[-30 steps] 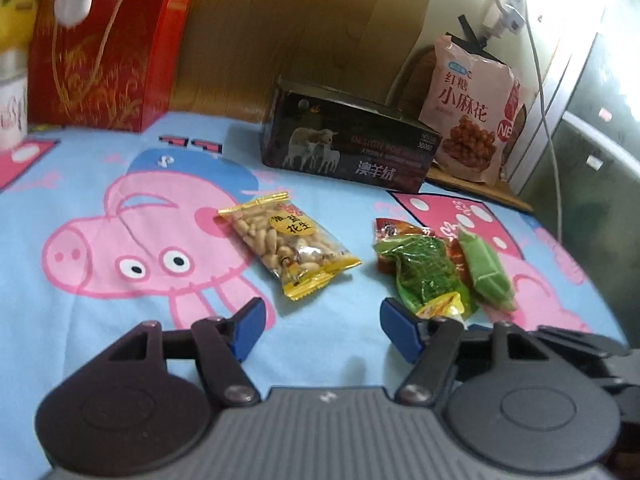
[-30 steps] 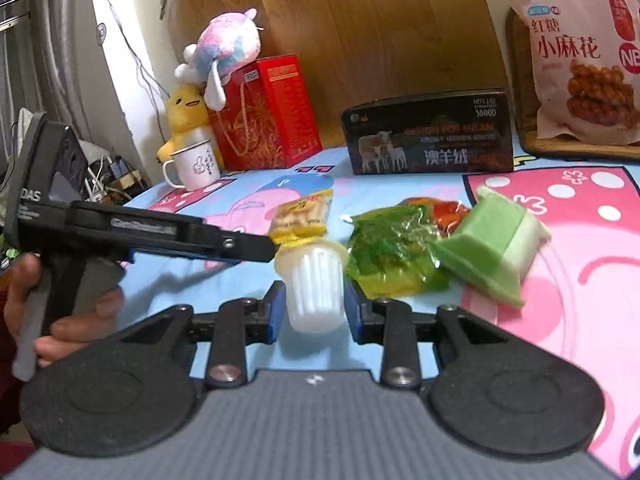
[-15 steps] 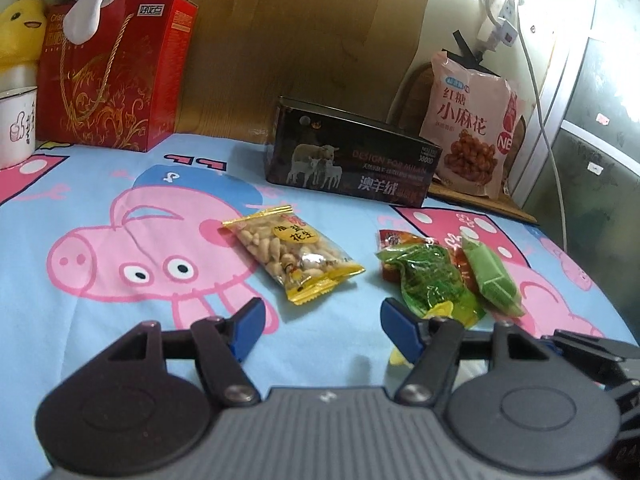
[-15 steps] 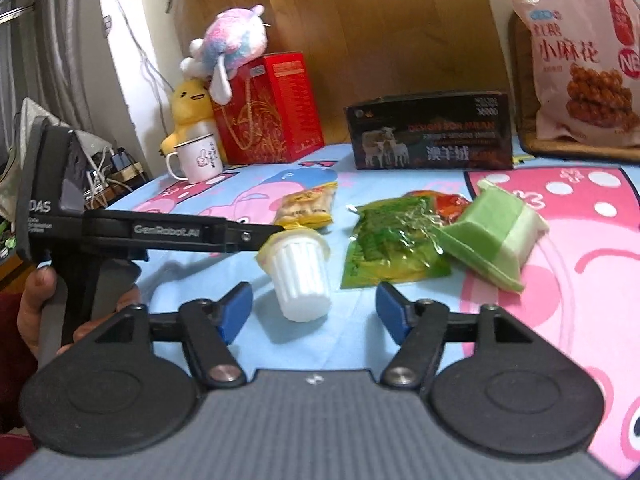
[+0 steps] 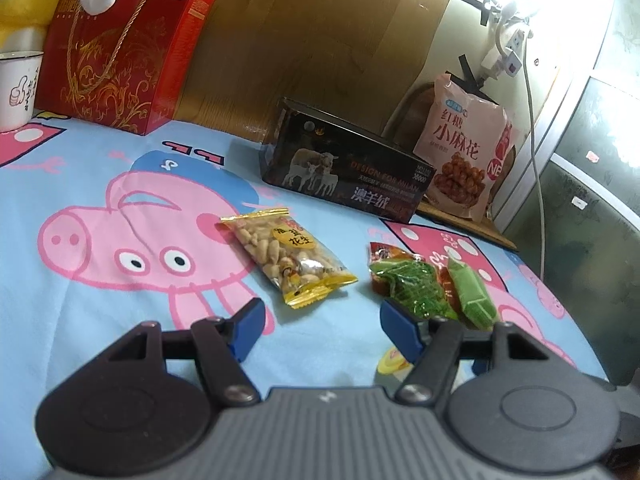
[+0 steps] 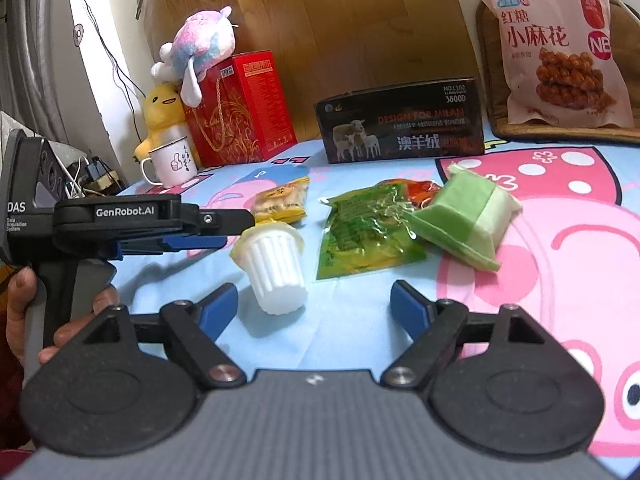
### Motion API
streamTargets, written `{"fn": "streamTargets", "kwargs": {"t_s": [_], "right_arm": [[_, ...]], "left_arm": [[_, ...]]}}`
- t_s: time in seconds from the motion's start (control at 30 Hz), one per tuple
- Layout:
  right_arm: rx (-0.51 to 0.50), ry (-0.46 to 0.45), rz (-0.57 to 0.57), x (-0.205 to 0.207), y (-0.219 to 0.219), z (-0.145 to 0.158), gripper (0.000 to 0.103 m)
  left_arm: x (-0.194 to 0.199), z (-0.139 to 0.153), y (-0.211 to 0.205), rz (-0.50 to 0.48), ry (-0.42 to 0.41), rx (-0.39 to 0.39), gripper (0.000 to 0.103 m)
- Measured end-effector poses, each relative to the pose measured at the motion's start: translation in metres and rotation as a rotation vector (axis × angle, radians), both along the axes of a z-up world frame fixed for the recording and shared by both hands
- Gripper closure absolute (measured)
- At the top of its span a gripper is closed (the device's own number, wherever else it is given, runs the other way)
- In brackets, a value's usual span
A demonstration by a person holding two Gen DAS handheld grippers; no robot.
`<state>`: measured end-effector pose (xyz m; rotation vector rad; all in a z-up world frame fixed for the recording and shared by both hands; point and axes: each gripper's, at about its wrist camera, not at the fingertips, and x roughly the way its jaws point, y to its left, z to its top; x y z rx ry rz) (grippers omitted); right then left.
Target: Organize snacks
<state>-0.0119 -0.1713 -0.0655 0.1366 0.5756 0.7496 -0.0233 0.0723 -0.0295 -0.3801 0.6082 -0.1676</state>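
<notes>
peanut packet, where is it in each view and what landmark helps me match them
Left wrist: the peanut packet lies centre frame on the pig-print sheet, ahead of the open left gripper, left of the green packet.
Right wrist: peanut packet sits centre-left, partly hidden behind the jelly cup and the left gripper's finger.
Shared landmark: the black sheep box, behind the snacks in both.

two low wrist views, shared peanut packet [image 5: 289,256]

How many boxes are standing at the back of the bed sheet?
2: the red gift box at the back left under the plush toy, and the black box with sheep pictures at the back middle.
</notes>
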Motion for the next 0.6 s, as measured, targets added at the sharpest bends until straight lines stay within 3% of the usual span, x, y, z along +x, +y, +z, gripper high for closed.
{"fn": "streamTargets", "kwargs": {"t_s": [0.23,0.47,0.6], "right_arm": [[0.025,0.02,0.023,0.001,-0.001,0.0,0.009],[-0.046,-0.017,0.021,-0.004,0.007,0.003,0.012],[-0.058,-0.017,0.028,-0.003,0.011,0.004,0.017]], "left_arm": [[-0.004,0.002,-0.001,-0.029,-0.027,-0.009,0.045],[-0.014,0.012,-0.004,-0.142,-0.051,-0.062,0.045],[-0.012,0.018,-0.02,-0.2,-0.053,-0.041,0.043]]}}
